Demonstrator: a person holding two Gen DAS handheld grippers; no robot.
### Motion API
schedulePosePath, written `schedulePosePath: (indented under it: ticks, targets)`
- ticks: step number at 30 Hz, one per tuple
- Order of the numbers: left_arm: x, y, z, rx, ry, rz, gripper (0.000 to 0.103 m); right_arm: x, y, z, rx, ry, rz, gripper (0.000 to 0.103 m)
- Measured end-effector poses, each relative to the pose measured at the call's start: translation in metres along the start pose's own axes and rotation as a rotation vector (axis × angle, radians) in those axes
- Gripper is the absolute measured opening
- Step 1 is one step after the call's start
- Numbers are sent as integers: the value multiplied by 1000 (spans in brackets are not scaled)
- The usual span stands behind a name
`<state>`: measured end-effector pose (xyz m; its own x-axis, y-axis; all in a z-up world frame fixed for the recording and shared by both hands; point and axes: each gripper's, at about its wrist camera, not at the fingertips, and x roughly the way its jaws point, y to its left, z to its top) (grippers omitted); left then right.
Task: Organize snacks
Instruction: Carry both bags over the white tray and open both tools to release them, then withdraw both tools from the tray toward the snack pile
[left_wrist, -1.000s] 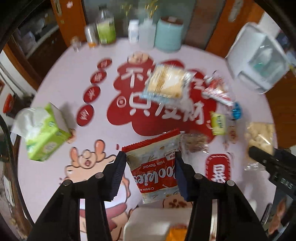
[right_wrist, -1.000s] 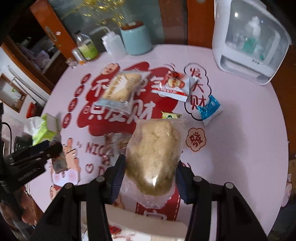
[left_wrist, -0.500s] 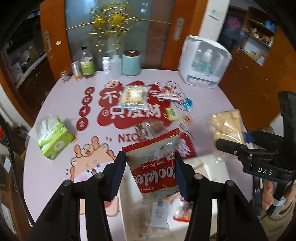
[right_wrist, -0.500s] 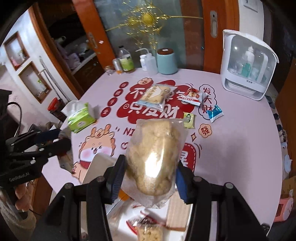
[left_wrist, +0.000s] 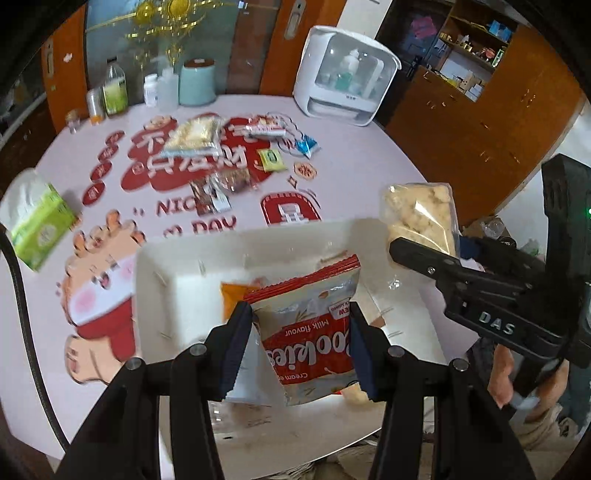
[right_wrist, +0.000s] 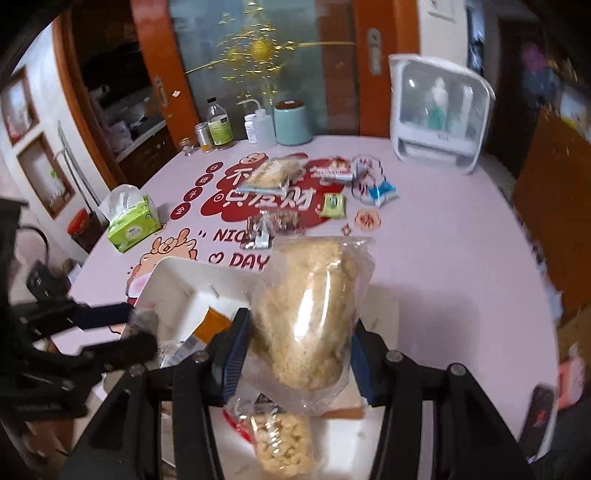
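Observation:
My left gripper (left_wrist: 301, 341) is shut on a red and white cookies packet (left_wrist: 310, 332) and holds it over the white bin (left_wrist: 155, 266) at the table's near edge. My right gripper (right_wrist: 299, 347) is shut on a clear bag of beige puffed snack (right_wrist: 306, 314), also above the bin (right_wrist: 166, 284). The right gripper with its bag (left_wrist: 421, 218) shows at the right of the left wrist view. An orange packet (left_wrist: 232, 295) and other snacks (right_wrist: 280, 443) lie in the bin.
Several snacks lie on the round pink table (right_wrist: 424, 240): a clear cracker bag (left_wrist: 192, 138), a red and white bar (left_wrist: 264, 127), a blue packet (left_wrist: 306, 146), a green packet (left_wrist: 272, 159), a foil packet (left_wrist: 218, 188). A tissue box (left_wrist: 37, 221), bottles (left_wrist: 114, 90) and a white appliance (left_wrist: 345, 81) stand around.
Both grippers have pulled back from the table's middle with their snacks and now hang over the white bin. The jaws stayed shut.

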<state>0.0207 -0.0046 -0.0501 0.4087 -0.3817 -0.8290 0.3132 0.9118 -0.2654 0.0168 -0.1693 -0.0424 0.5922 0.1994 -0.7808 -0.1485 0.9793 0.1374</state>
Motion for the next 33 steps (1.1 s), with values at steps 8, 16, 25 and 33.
schedulePosePath:
  ticks: [8,16,25,33]
  targets:
    - [34,-8,-27,6,-16,145,50,29,-5,-28,19,81,4,51]
    - [56,-6,-35,12,20,157,50,45,-6,-35,19,124,-2,51]
    - [67,-3,-37,0,36,167,56,55,-13,-36,76,160,47,58]
    - [60,-5,-38,9,7,161,81,52,-13,-36,89,148,64,62]
